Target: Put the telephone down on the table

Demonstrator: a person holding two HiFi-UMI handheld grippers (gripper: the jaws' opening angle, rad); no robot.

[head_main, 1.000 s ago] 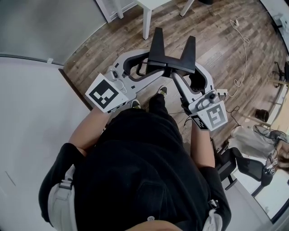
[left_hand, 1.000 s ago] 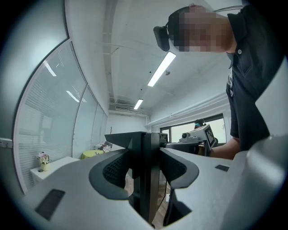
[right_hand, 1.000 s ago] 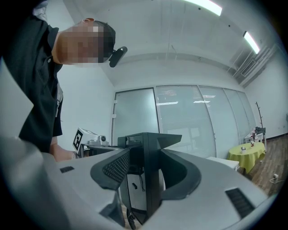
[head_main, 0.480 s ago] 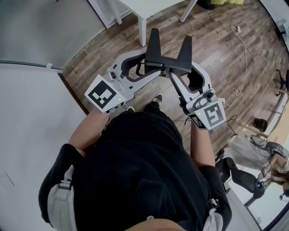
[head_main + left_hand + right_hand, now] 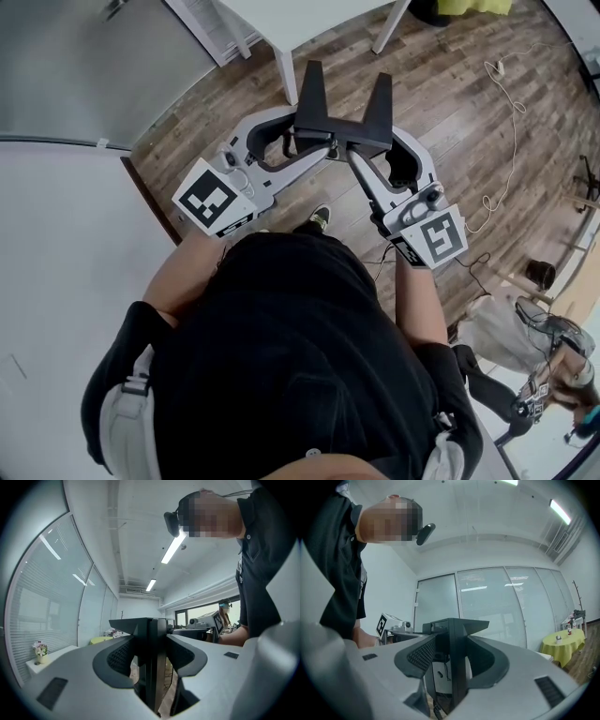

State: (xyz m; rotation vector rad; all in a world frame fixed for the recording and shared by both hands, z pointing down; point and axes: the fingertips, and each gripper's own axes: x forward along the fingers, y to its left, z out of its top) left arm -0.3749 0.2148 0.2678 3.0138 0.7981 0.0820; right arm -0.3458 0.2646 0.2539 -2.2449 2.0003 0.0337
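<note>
Landmark: white table point(image 5: 290, 66), at the top edge of the head view; only one leg and a strip of its top show.
Telephone: black telephone point(image 5: 339, 127), held in the air above the wood floor point(image 5: 441, 103), just short of the table leg and not touching the table.
Long axis: runs side to side between the two grippers.
Pointing: its two horn-like ends point away from the person, toward the table.
Left gripper point(image 5: 307, 142): clamped on the telephone's left end; in the left gripper view the dark pads point(image 5: 121, 656) sit against a black panel on both sides.
Right gripper point(image 5: 354, 153): clamped on the right end, with a black panel between its pads in the right gripper view.
In the way: the table leg stands straight ahead of the telephone's left horn.
Around: a pale cable point(image 5: 507, 103) loops over the floor to the right of the table; yellow cloth point(image 5: 475, 7) just beyond it.
Below: the person's shoe point(image 5: 320, 217) on the floor, nearer than the table.
Far from the table: a second person point(image 5: 553, 352), lower right.
</note>
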